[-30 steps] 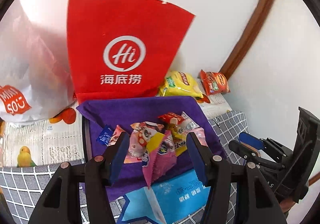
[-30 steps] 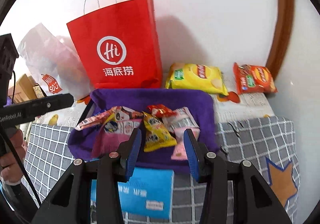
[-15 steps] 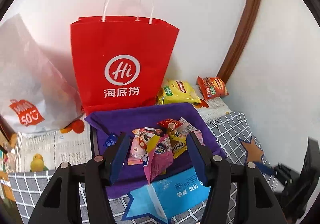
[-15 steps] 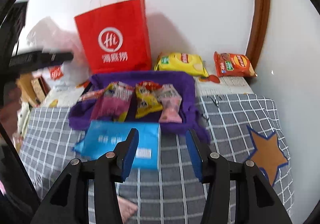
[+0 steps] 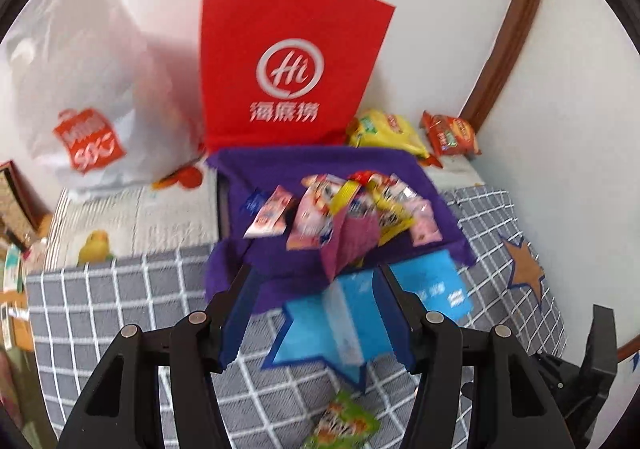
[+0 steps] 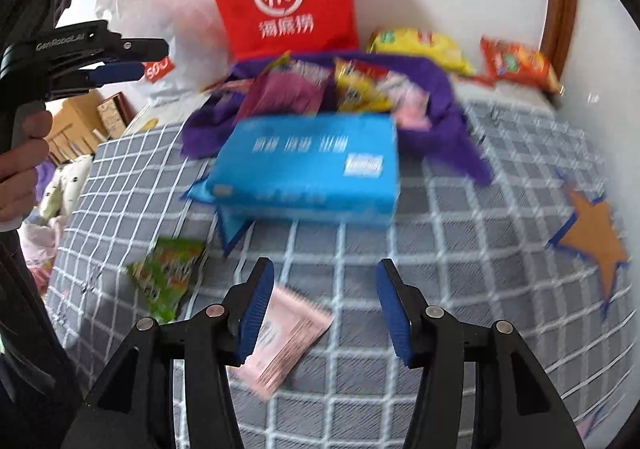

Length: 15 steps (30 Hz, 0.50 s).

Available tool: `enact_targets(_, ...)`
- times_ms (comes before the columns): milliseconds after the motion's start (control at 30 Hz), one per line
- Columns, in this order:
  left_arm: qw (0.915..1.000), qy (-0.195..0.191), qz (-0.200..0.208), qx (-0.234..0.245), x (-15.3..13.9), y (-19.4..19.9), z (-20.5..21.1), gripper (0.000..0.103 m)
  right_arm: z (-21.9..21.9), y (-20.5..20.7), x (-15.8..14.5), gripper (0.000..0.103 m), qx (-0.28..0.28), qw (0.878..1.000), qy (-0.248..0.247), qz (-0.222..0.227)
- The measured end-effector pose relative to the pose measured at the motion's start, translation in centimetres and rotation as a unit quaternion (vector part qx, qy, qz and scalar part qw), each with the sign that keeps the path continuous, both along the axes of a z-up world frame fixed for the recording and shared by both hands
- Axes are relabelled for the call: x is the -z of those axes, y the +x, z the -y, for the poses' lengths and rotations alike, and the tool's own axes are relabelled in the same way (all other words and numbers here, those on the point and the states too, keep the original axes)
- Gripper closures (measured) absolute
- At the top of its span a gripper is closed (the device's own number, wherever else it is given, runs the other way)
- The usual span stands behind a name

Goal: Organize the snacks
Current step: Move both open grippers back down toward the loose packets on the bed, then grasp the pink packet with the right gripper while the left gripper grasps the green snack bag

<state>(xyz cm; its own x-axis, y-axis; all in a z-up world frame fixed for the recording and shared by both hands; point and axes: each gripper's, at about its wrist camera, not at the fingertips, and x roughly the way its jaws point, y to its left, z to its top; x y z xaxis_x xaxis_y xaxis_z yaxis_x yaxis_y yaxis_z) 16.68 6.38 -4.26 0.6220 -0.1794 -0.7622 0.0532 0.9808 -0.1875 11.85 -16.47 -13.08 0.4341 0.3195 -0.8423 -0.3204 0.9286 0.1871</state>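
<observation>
Several small snack packets lie piled on a purple cloth-lined tray, also in the right wrist view. A blue box lies in front of it on the grey checked cover. A green packet and a pink packet lie nearer. My left gripper is open and empty above the blue box. My right gripper is open and empty, its left finger over the pink packet.
A red paper bag and a white plastic bag stand against the wall. A yellow chip bag and an orange chip bag lie at the back right. The left gripper shows at the right view's left edge.
Both grippers have pulled back from the tray toward the near side. The right one dropped lower, bringing the green and pink packets into view. Both stayed open.
</observation>
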Motion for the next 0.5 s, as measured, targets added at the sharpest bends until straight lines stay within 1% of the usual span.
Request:
enact_targets(100, 0.9999, -0.006, -0.002, -0.009, 0.6, -1.1, -0.5, 0.046, 0.5, -0.9, 1.2, 0.05, 0.007, 0.998, 0.037, -0.039)
enact_targets(167, 0.9998, -0.017, -0.008, -0.009, 1.2, -1.7, -0.5, 0.046, 0.8, -1.3, 2.1, 0.05, 0.018, 0.995, 0.065, -0.071)
enact_targets(233, 0.9997, -0.021, -0.013, -0.007, 1.8, -2.2, -0.4, 0.046, 0.9, -1.5, 2.9, 0.05, 0.024, 0.993, 0.074, -0.093)
enact_targets(400, 0.9996, -0.02, -0.021, 0.0, 2.7, -3.5, -0.4, 0.046, 0.5, -1.8, 4.1, 0.05, 0.041, 0.989, 0.088, -0.114)
enact_targets(500, 0.9993, -0.027, -0.026, -0.003, 3.2, -4.0, -1.0, 0.046, -0.5, -1.7, 4.7, 0.05, 0.043, 0.987, 0.092, -0.123)
